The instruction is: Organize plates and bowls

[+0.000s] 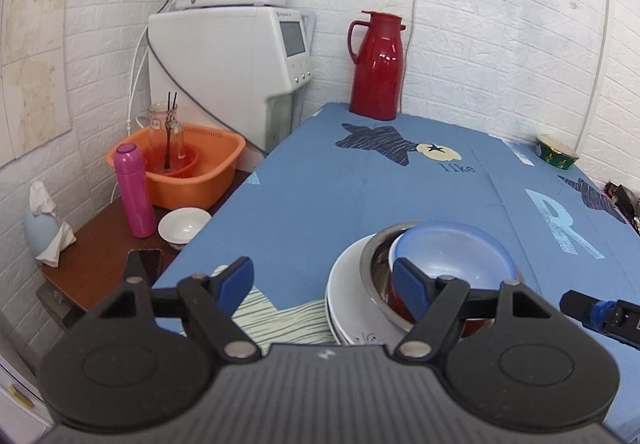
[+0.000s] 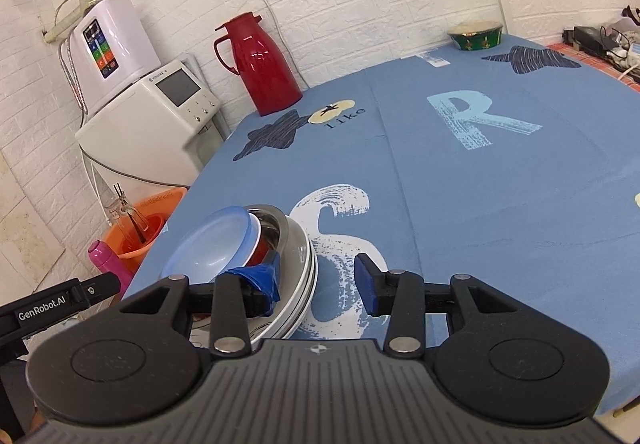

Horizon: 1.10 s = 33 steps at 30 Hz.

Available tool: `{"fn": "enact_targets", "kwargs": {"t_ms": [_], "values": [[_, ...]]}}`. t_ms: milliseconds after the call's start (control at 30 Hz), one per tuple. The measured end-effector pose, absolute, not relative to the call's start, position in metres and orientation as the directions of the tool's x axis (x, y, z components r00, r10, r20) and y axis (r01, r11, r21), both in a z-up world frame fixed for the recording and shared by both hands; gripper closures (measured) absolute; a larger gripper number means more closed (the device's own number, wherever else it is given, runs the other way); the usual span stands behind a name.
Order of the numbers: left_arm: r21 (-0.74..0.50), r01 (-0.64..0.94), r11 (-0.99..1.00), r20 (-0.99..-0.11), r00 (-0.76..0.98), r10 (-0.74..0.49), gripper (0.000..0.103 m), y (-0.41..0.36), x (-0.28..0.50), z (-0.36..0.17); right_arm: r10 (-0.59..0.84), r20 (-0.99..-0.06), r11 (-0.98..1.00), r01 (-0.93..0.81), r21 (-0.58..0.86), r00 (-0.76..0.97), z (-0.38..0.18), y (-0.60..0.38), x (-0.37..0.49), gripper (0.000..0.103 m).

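Dishes nested one inside another at near edge of blue-clothed surface (image 2: 480, 184), largest lowest, to save room: white plates (image 1: 344, 284) at bottom (two, maybe three rims), one steel bowl (image 2: 294, 232), one red bowl (image 2: 262, 244), one blue plate (image 1: 456, 248) tilted on top. Left gripper (image 1: 324, 284) fingers wide, empty, one finger over stack. Right gripper (image 2: 318, 280) fingers wide, empty, straddling stack rim. One white bowl (image 1: 184, 224) apart on side table.

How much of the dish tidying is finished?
Done: white plates, a steel bowl, a red bowl and a tilted blue bowl are stacked. In hand: nothing; the left gripper and right gripper are open. Left: maybe the green bowl and small white bowl.
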<state>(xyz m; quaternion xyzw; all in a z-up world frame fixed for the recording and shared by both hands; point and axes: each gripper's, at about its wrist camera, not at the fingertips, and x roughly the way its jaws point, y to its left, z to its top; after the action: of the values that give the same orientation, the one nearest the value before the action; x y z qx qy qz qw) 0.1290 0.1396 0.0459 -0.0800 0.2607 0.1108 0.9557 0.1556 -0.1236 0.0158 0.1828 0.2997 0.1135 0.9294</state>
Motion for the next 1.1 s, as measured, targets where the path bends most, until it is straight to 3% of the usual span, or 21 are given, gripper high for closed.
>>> {"fn": "enact_targets", "kwargs": {"t_ms": [533,767,1100], "values": [[-0.085,-0.262,0.961,-0.56,0.81,0.171,0.027,0.146,0.14,0.04,0.348,-0.517,0.884,-0.091,0.458,0.782,0.01,-0.129,0.156,0.077],[-0.101,-0.177,0.979,-0.54,0.836,0.096,0.027,0.128,0.105,0.036,0.351,-0.482,0.879,-0.104,0.465,0.803,0.008,-0.138,0.12,0.077],[-0.028,-0.093,0.995,-0.537,0.841,0.064,0.026,0.081,0.044,0.01,0.246,-0.519,0.926,-0.041,0.375,0.818,-0.013,-0.159,0.055,0.076]]}}
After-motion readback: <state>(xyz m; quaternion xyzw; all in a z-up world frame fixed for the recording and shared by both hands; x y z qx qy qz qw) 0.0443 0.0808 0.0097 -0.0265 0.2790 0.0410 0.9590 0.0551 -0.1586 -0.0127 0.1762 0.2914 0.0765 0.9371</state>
